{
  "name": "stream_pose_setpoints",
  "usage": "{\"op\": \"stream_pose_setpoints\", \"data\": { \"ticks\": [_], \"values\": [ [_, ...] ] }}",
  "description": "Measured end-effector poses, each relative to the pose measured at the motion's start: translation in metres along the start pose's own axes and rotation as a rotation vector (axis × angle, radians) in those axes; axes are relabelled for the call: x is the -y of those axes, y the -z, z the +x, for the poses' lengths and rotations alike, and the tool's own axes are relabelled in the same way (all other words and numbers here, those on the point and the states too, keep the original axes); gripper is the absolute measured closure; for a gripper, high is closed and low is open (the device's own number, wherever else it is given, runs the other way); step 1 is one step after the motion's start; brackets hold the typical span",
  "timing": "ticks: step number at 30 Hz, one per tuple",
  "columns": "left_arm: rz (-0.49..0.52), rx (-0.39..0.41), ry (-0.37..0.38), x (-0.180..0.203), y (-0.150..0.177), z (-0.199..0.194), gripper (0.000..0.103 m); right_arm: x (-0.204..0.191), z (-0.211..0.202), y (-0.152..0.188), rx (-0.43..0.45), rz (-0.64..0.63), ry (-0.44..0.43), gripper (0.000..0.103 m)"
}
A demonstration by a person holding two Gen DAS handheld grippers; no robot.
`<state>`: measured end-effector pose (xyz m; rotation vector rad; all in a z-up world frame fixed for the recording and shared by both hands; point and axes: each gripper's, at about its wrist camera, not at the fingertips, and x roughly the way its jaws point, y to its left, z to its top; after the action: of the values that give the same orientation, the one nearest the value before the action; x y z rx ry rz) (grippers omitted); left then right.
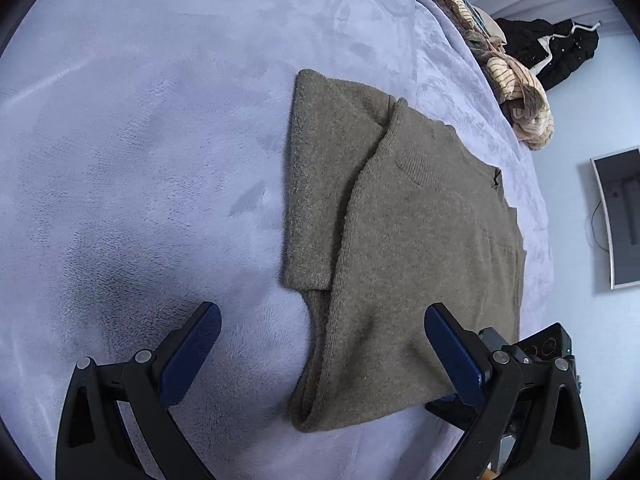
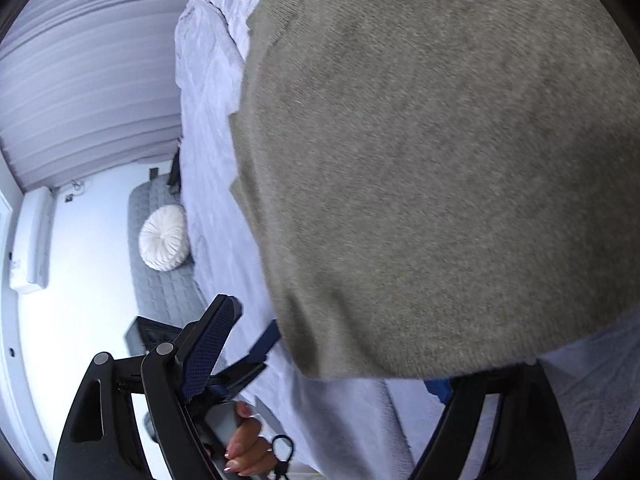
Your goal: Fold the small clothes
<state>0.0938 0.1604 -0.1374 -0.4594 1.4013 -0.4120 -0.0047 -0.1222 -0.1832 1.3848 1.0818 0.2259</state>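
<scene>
An olive-brown knit sweater (image 1: 404, 248) lies on a lilac fleece blanket (image 1: 140, 140), with one sleeve folded over its left side. My left gripper (image 1: 322, 322) is open, its jaws wide apart, above the sweater's near hem and holding nothing. The right gripper shows partly behind my right finger, at the sweater's near right corner (image 1: 532, 356). In the right wrist view the sweater (image 2: 440, 160) fills most of the frame. My right gripper (image 2: 340, 344) is open; its left finger (image 2: 208, 344) is clear, and the sweater's hem lies over the right one.
A pile of striped and patterned clothes (image 1: 508, 72) lies at the blanket's far edge, with a black garment (image 1: 556, 48) behind it. A monitor (image 1: 618, 216) hangs on the wall. A white round cushion (image 2: 162, 238) lies on a grey bench beside the bed.
</scene>
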Motion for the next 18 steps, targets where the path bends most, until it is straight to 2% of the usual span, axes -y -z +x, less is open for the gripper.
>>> {"op": "stream_pose_setpoints", "data": {
  "ticks": [2,3,4,6,10,13,15,18],
  "values": [
    [-0.023,-0.013,0.045,-0.001,-0.004,0.005,0.001,-0.003,0.001,-0.001,-0.004,0.003,-0.011,0.057],
    [-0.031,-0.021,0.06,-0.002,-0.006,0.008,0.001,-0.005,0.002,-0.003,-0.011,0.002,-0.014,0.09],
    [-0.043,-0.029,0.076,-0.003,-0.008,0.011,0.001,-0.007,0.003,-0.007,-0.022,0.0,-0.027,0.094],
    [-0.078,-0.047,0.123,-0.004,-0.012,0.018,0.001,-0.019,-0.003,-0.01,-0.021,-0.04,-0.086,0.094],
    [-0.133,-0.081,0.254,-0.001,-0.026,0.033,0.001,-0.042,-0.017,-0.017,-0.013,-0.101,-0.133,0.094],
    [-0.151,-0.101,0.31,0.01,-0.039,0.044,0.001,-0.05,-0.022,-0.019,-0.019,-0.127,-0.148,0.094],
    [-0.131,-0.096,0.331,0.025,-0.044,0.047,0.001,-0.051,-0.021,-0.018,-0.029,-0.138,-0.143,0.094],
    [-0.068,-0.085,0.309,0.052,-0.05,0.051,0.001,-0.047,-0.019,-0.014,-0.048,-0.158,-0.106,0.094]
  ]
}}
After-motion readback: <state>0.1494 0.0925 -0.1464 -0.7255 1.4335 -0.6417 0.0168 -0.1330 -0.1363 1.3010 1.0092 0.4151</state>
